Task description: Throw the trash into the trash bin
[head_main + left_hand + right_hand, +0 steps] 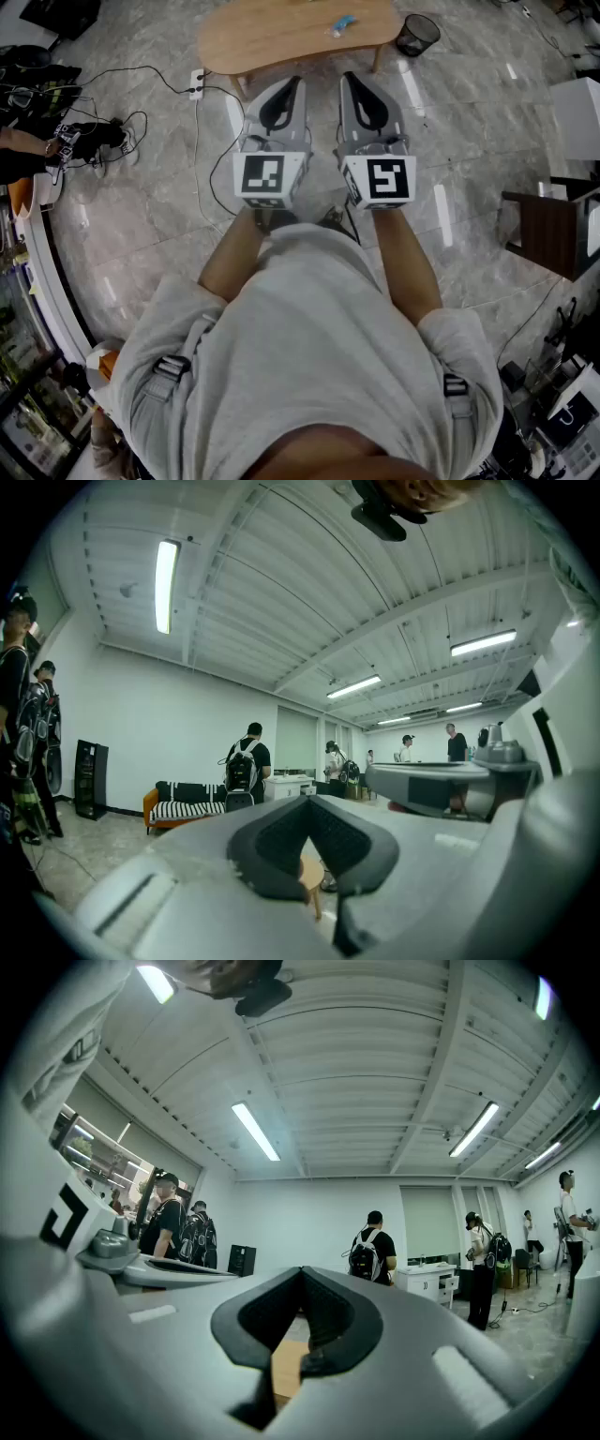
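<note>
Trash [343, 25], small blue scrap, lying on low wooden table [272, 37], toward its right end. Bin [417, 35], black mesh, standing on marble floor [469, 141] just beside that end of table, apart from trash. Left gripper [294, 84] and right gripper [349, 79] held level, side by side, in front of grey-shirted person [309, 356], both pointed at table, tips close to its near edge in head view. Left jaws closed tip to tip, nothing between; pale wood of table visible below them. Right jaws likewise pressed together, empty, wood showing beneath. Power strip [197, 84] on floor left of table, cables trailing away. Farther off in gripper views, people [248, 771] with backpacks standing in white-walled room, striped sofa [187, 794] against far wall, strip lights [166, 585] overhead.
</note>
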Demonstrator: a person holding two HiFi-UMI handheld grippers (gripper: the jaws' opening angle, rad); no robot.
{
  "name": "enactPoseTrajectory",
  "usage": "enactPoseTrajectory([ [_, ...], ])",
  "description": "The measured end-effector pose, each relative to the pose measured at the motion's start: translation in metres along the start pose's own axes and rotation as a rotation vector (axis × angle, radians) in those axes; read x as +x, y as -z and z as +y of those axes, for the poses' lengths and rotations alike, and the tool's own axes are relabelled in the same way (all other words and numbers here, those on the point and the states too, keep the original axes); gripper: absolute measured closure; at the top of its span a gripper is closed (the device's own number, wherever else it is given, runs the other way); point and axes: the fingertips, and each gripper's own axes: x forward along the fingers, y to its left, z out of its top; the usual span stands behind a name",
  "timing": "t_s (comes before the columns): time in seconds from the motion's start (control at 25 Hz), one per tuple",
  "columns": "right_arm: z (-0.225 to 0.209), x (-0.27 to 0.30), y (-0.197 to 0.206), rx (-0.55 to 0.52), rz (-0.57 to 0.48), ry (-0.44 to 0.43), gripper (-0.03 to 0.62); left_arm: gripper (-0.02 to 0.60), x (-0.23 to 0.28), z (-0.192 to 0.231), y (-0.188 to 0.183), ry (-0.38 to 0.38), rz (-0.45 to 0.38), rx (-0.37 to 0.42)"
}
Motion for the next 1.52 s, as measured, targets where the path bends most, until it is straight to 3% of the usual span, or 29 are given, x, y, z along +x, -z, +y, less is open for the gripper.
enactPoseTrajectory([
  [0.96,-0.077,-0.034,0.042,0.016,0.014,0.019,0.586,0.563,0.030,-0.031,0.033,-0.083,0.042,0.008],
  [1.2,-0.099,0.005,0.065,0.018,0.043,0.025,0.586,0.563,0.079,-0.009,0.049,-0.080,0.056,-0.008],
  [1.52,-0.154,0.106,0.104,0.028,0.119,0.040,0.586,0.563,0.198,0.038,0.070,-0.030,0.102,-0.039],
])
